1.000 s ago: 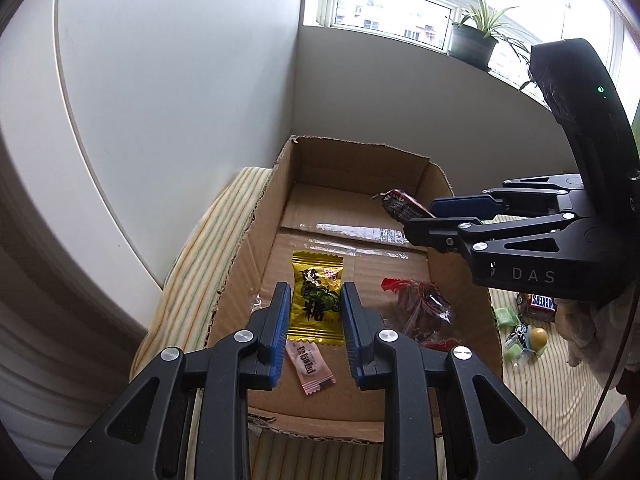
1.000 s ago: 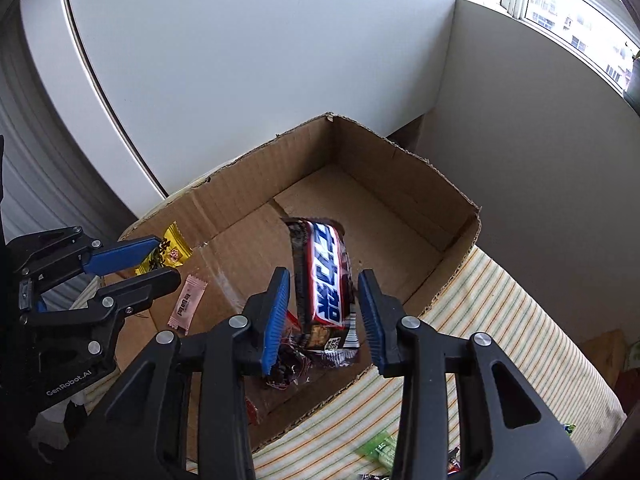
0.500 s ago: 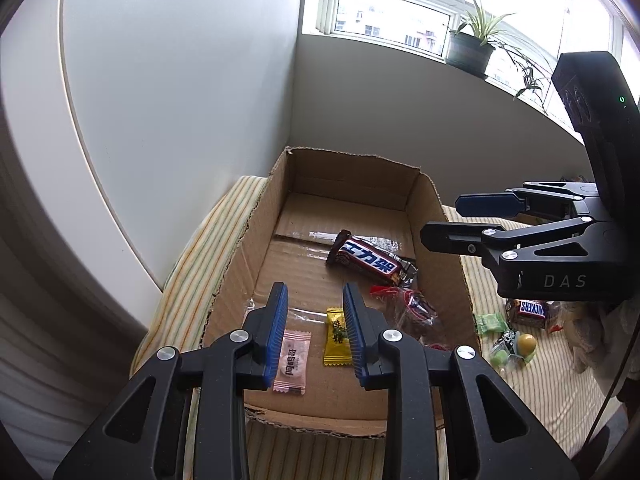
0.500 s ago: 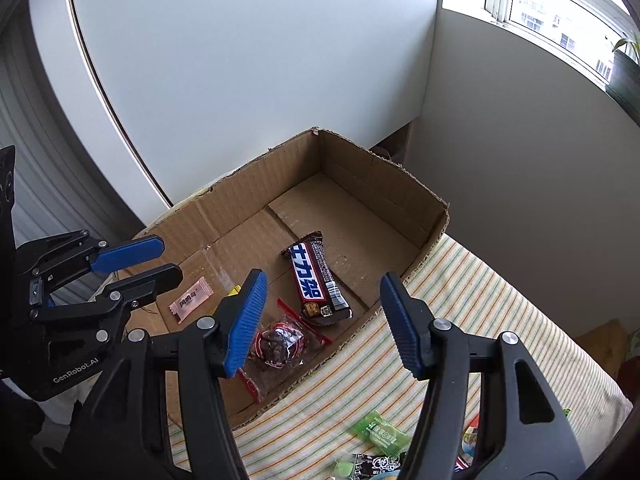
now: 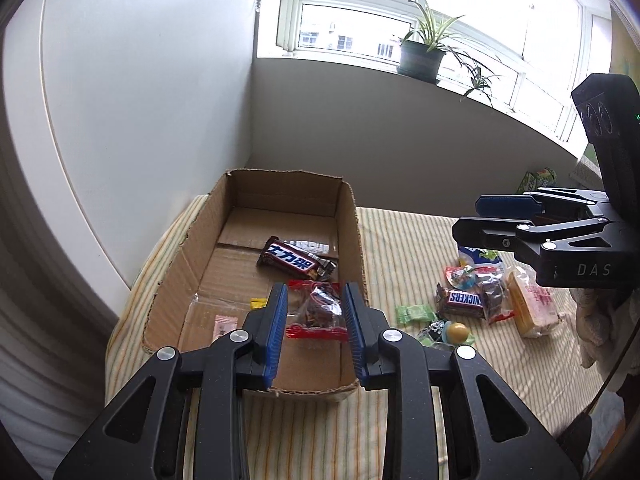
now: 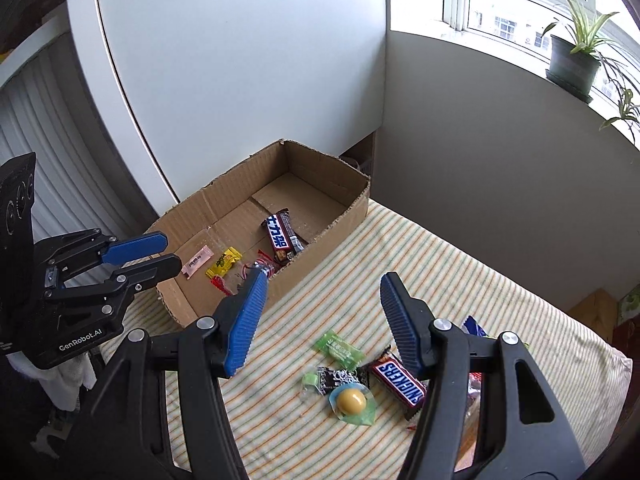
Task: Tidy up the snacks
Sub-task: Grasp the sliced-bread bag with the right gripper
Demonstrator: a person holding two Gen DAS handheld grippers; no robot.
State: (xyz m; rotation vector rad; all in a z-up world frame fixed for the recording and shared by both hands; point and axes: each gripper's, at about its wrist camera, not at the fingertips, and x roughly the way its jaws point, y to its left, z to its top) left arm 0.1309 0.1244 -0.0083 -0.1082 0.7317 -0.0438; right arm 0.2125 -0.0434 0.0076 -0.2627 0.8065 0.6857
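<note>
The narrow-set, empty left hand-held gripper (image 5: 315,330) hovers over the brown cardboard box (image 6: 340,216). The right hand-held gripper (image 6: 320,316), wide and empty, hangs above the Snickers bar in crinkly brown wrapper (image 6: 398,380) on the striped cloth: light, slippery, best pinched across its firm middle.

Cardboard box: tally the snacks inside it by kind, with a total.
Inside the cardboard box:
Chocolate bar: 1
Clear packet with red edges: 1
Yellow candy: 1
Pink sachet: 1
Total: 4
</note>
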